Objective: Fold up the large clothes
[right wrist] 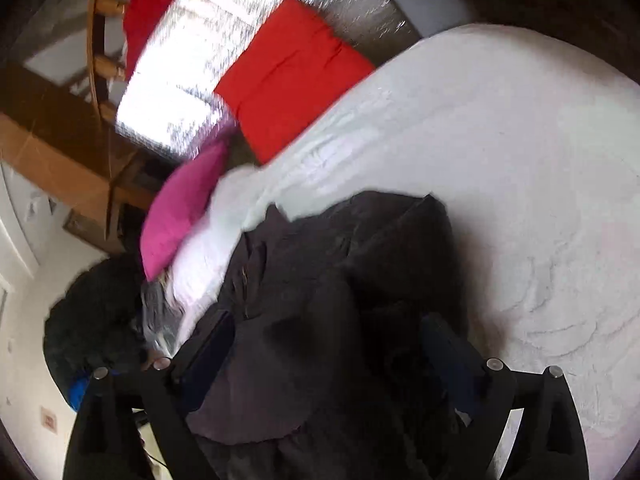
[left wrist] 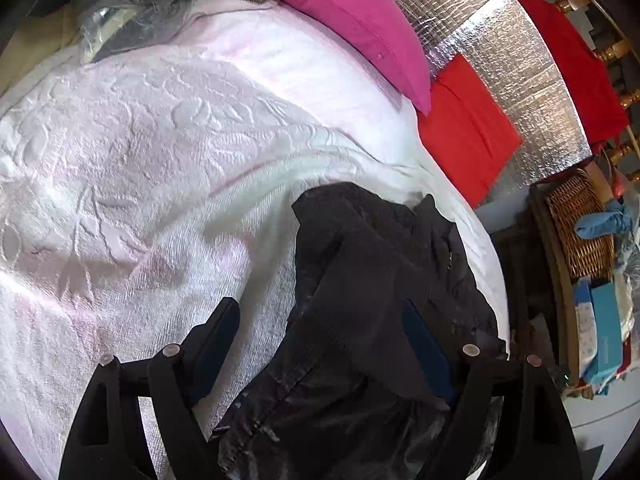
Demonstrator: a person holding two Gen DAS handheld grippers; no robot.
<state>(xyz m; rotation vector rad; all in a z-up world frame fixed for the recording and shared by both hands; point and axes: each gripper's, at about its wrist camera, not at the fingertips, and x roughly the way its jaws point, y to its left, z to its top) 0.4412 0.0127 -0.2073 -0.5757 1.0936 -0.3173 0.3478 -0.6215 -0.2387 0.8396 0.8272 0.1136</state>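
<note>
Lying bunched on the white bedspread (left wrist: 140, 152) near its edge, dark garment (left wrist: 384, 280). Left gripper (left wrist: 324, 344) jaws wide, cloth between, pads not pinching. Right gripper (right wrist: 332, 356) same, jaws wide over it. Pink pillow (left wrist: 344, 20), red cushion (left wrist: 464, 128) beyond.

A white embossed bedspread (left wrist: 160, 160) meets a silver foil wall (left wrist: 520, 80), beside a wicker basket (left wrist: 580, 224).

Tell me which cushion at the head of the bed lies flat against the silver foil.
The red cushion: it lies flat on the silver foil, while the pink cushion rests on the white bedspread.
</note>
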